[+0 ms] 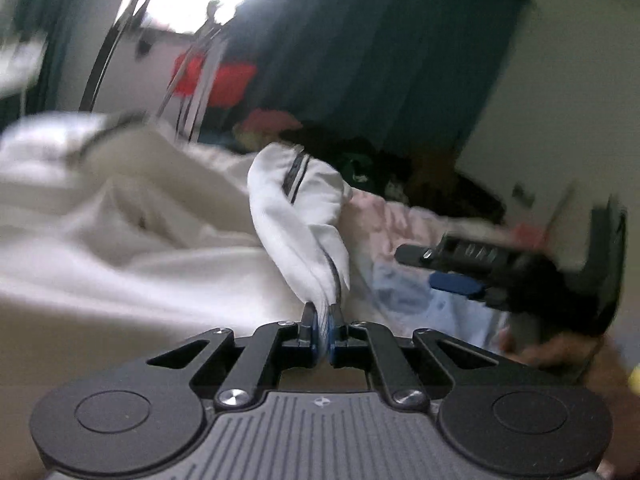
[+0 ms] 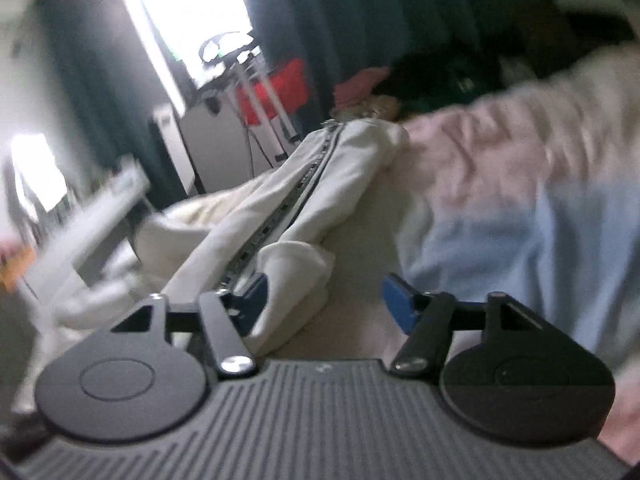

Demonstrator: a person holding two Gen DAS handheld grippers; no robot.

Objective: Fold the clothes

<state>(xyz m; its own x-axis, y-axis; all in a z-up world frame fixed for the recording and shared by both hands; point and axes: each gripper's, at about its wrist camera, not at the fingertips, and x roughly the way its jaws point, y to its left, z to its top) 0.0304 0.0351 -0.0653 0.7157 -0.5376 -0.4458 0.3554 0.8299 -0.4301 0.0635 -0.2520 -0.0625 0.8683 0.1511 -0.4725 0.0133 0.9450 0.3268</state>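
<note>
A white garment with a dark side stripe point(image 1: 298, 216) hangs twisted from my left gripper point(image 1: 323, 320), which is shut on its edge. The same garment point(image 2: 288, 208) lies stretched across the bed in the right wrist view, stripe running diagonally. My right gripper point(image 2: 324, 300) is open, its blue pads either side of a folded end of the garment, the left pad touching the stripe. The right gripper also shows in the left wrist view point(image 1: 452, 268), open, to the right of the held cloth. Both views are motion-blurred.
A cream sheet point(image 1: 120, 240) covers the bed. A pink cloth point(image 2: 500, 148) and a pale blue cloth point(image 2: 500, 232) lie to the right. A heap of dark and coloured clothes point(image 1: 360, 152) sits at the far side, before dark curtains point(image 1: 360, 40) and a bright window point(image 2: 192, 12).
</note>
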